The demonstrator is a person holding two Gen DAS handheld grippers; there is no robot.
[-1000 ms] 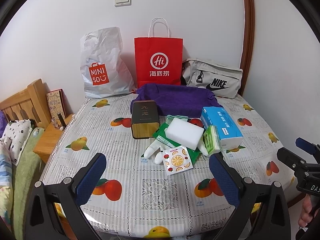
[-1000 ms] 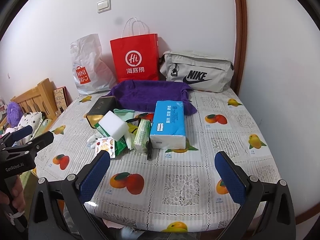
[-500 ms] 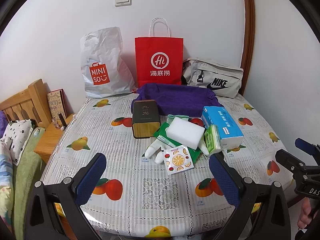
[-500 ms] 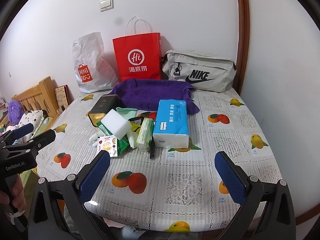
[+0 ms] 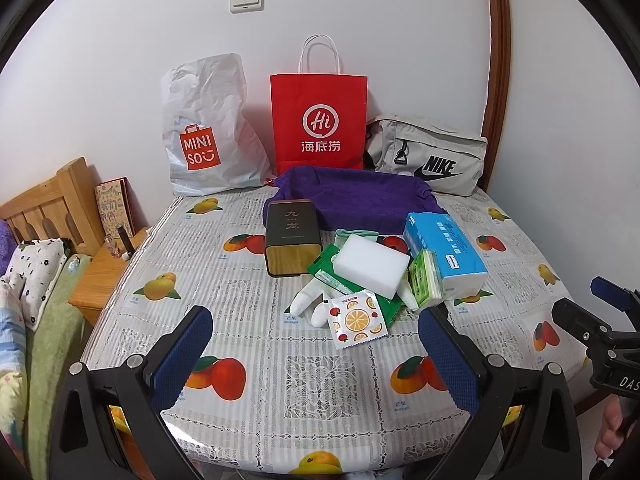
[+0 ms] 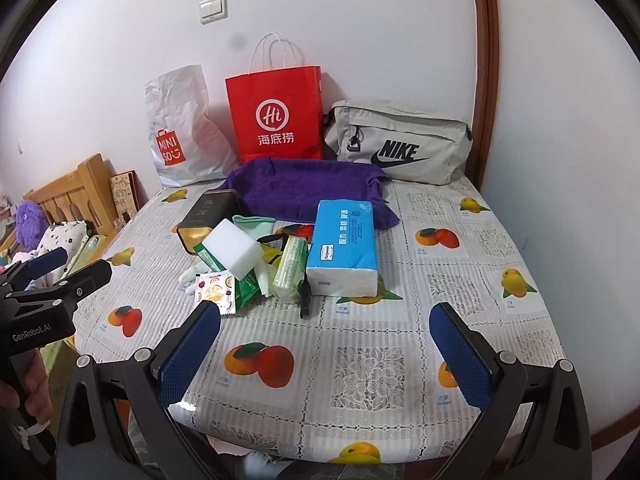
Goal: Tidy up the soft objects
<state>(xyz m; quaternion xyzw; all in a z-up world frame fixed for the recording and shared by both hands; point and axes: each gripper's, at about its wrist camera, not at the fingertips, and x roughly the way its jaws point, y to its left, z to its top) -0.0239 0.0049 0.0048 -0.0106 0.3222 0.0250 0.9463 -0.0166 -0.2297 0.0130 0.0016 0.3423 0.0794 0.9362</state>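
A pile lies mid-table: a white sponge block [image 5: 372,266] [image 6: 232,249], a blue tissue pack [image 5: 444,254] [image 6: 344,246], a green tissue packet [image 5: 426,280] [image 6: 290,268], green wipes [image 5: 340,276], a white glove [image 5: 308,300], a fruit-print sachet [image 5: 356,320] [image 6: 214,286] and a dark tin box [image 5: 292,236] [image 6: 206,214]. A purple towel [image 5: 356,196] [image 6: 304,188] lies behind them. My left gripper [image 5: 316,336] is open and empty, short of the pile. My right gripper [image 6: 326,336] is open and empty, at the table's near side.
A white Miniso bag [image 5: 204,128], a red paper bag [image 5: 318,120] and a grey Nike bag [image 5: 428,156] stand against the back wall. A wooden bed frame and nightstand [image 5: 104,264] are at the left. The fruit-print tablecloth [image 6: 360,360] covers the table.
Both grippers have drifted very slightly; the right view has shifted a little to the left. Nothing on the table has moved.
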